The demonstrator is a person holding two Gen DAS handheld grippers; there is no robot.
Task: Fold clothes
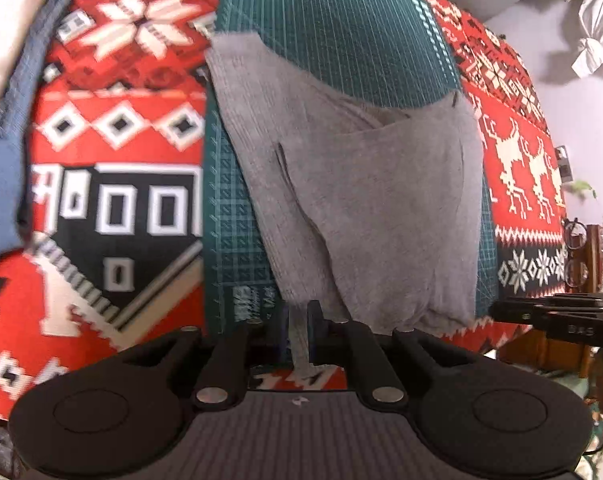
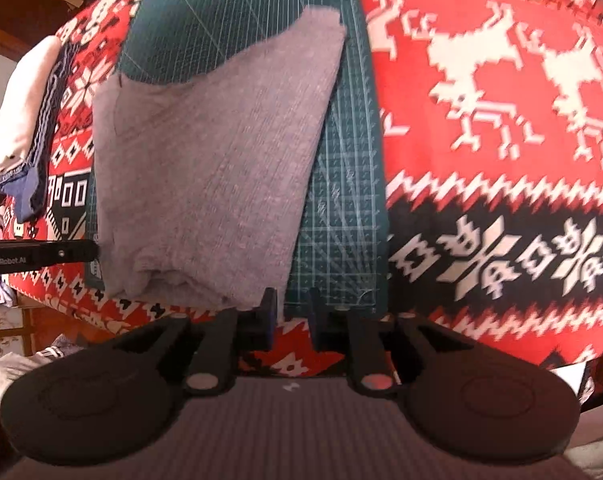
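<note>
Left tool [image 1: 299, 322] pinching grey garment [image 1: 365, 200] over green mat [image 1: 341, 32], patterned tablecloth [image 1: 117, 128].

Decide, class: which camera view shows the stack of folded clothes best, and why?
The right wrist view. There the stack of folded clothes shows almost whole at the left, a white piece on top of blue ones, lying on the patterned cloth. The left wrist view cuts it off at the upper left edge, showing only parts of white and blue fabric.

Grey knit garment [image 1: 365, 200] lay partly folded, rumpled on green cutting mat [image 1: 341, 32], near edge bunched and lifted.
</note>
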